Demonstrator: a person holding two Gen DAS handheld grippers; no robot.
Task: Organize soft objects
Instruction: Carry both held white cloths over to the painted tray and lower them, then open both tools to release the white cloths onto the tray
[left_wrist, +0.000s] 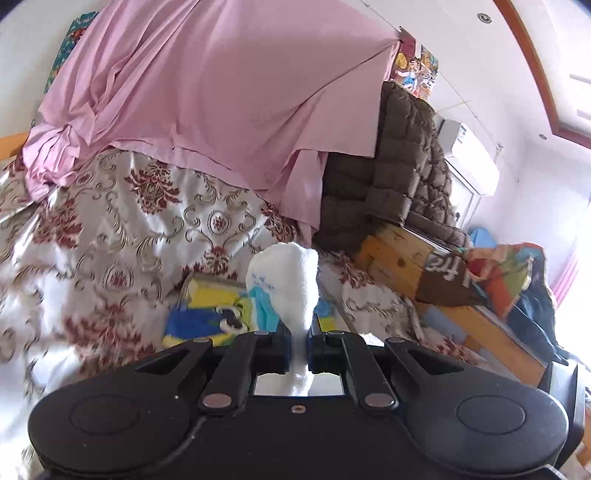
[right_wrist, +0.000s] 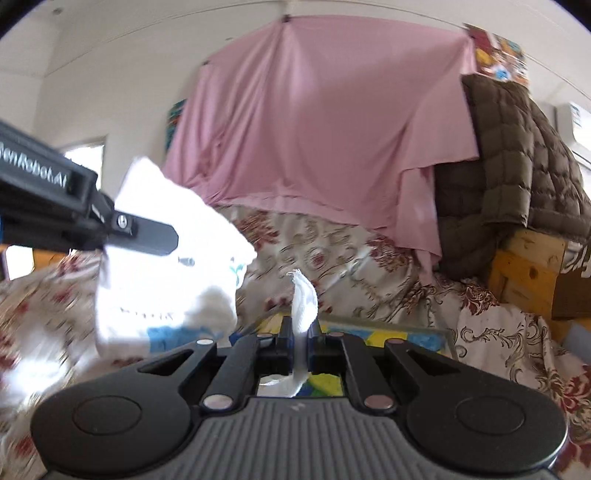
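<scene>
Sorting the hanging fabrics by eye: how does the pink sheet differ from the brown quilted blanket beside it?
The pink sheet is thin and smooth, falling in loose folds; the brown quilted blanket is thick and puffy, stitched into squares. The pink sheet is pinned up to the wall along its top and spreads wide; the brown quilted blanket is narrower and slumps over a wooden frame. Both are plain-coloured and hang above the floral bedcover.

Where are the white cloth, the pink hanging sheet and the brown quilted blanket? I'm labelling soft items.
White cloth (left_wrist: 284, 280): left wrist view, its bunched upper part.
Pink hanging sheet (right_wrist: 314, 122): right wrist view, its middle.
Brown quilted blanket (left_wrist: 402, 155): left wrist view, its draped front.
</scene>
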